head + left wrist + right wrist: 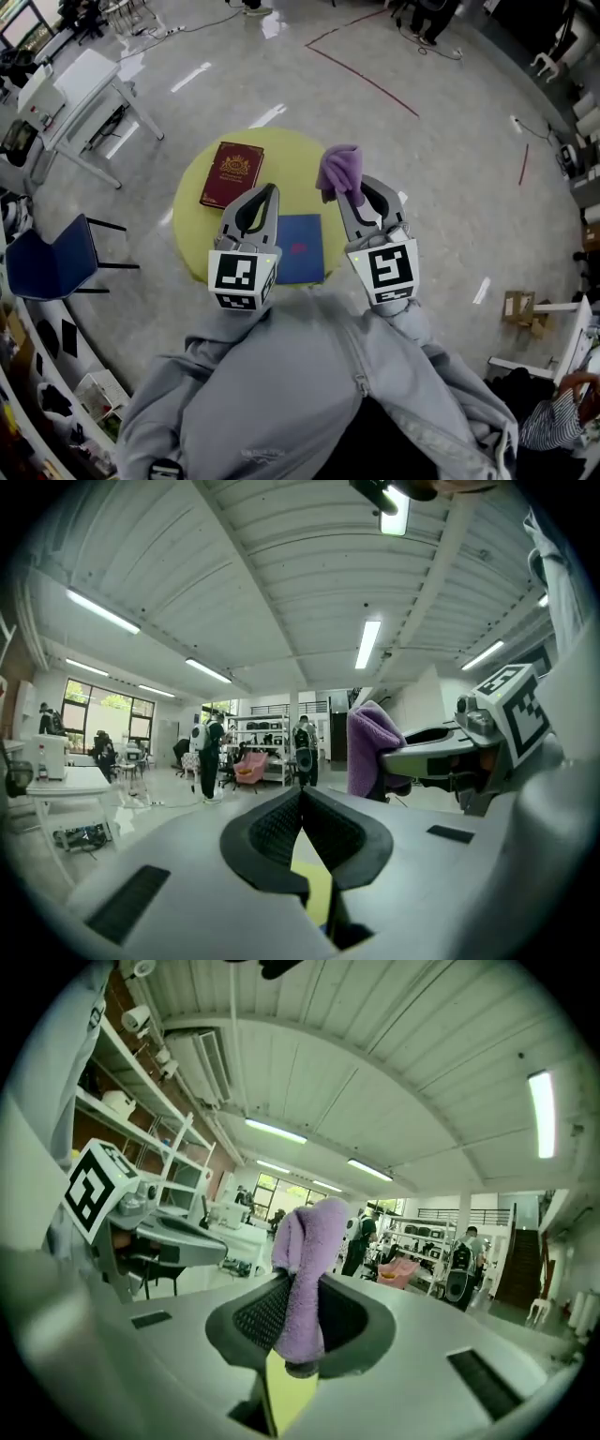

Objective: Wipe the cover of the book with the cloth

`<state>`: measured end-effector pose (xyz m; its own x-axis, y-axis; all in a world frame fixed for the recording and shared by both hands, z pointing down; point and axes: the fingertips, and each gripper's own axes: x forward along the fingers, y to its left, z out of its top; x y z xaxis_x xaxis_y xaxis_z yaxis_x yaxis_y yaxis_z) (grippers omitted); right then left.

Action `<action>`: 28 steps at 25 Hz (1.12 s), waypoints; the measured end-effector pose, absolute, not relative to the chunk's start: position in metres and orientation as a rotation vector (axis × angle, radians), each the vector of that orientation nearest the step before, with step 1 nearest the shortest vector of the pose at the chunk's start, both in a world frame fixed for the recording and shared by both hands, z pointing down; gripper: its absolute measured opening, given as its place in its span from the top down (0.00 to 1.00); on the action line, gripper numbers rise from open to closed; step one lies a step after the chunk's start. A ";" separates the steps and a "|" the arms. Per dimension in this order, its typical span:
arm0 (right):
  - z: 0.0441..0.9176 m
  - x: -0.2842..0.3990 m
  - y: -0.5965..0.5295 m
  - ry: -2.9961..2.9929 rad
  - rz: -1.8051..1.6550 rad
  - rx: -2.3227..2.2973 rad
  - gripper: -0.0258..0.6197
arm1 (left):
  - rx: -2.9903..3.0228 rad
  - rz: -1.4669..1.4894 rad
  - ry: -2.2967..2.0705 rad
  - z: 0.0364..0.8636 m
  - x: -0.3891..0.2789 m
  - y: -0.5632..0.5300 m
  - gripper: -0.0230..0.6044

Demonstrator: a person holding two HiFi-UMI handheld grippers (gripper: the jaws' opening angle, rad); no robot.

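My right tongs (353,194) clamp the cloth (339,169) clear of the desk (291,150), ready to wipe; left tongs (271,191) closed, empty.

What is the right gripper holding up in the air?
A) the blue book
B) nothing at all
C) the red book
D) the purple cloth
D: the right gripper has its jaws pinched on the purple cloth, while the red book and the blue book lie on the yellow table.
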<state>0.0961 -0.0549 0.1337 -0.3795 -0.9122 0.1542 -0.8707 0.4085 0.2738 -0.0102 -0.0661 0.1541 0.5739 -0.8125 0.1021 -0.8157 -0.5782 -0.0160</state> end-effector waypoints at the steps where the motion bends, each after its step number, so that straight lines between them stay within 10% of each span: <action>1: 0.127 0.098 -0.056 -2.417 -0.200 1.593 0.83 | 2.760 0.128 -1.447 0.148 -0.010 -0.066 0.94; 28: 0.146 0.104 -0.046 -2.619 -0.035 1.656 0.83 | 2.734 0.094 -1.575 0.151 0.024 -0.050 0.94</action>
<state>0.1037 -0.0456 0.1462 -0.4282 -0.9034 0.0240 -0.9024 0.4289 0.0415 0.0238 -0.0504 0.1514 0.5005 -0.8646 0.0442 -0.8638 -0.5021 -0.0422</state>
